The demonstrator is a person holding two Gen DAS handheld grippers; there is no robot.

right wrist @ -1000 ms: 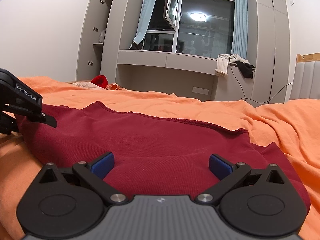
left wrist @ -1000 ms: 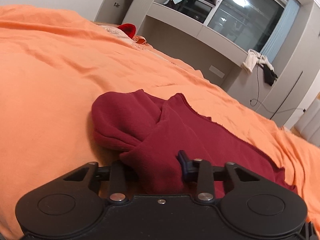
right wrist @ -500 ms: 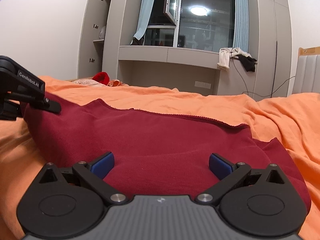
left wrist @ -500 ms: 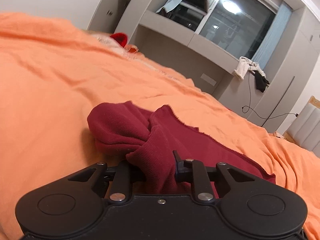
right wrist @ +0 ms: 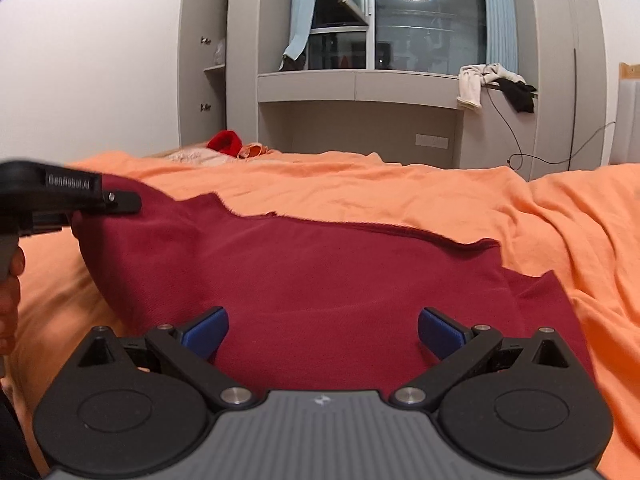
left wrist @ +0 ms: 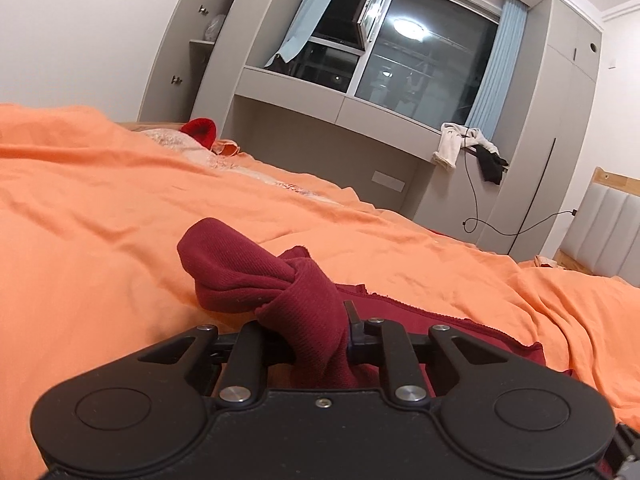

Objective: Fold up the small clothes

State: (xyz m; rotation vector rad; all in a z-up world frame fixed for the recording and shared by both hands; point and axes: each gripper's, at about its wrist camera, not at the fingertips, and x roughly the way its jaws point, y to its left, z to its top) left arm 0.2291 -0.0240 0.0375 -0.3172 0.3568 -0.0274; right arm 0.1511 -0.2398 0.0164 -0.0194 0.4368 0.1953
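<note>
Change since earlier frames: left gripper raised, with the bunched end of the dark red garment lifted higher off the orange bedsheet; in the right wrist view, cloth edge on the left pulled up and tauter, right gripper unchanged.
Left gripper: clamped narrow on a gathered fold of the garment; cloth fills the gap between the fingers, bulges forward in a twisted lump. Seen from the right wrist view at far left, gripping the raised corner.
Right gripper: spread wide, blue pads well apart, holding nothing; hovers low over the flat part of the garment. Contact with cloth: cannot tell.
Garment position: on the bed, mostly spread flat on the bedsheet; left corner lifted in the left gripper, far raw edge running across toward the right, a lower layer showing at the right side.
Hand: part of person's left hand at left frame edge, below the left gripper.
Background: bright red item at far end of bed; grey window cabinet; white and black clothes draped on its ledge; cable hanging beside.
</note>
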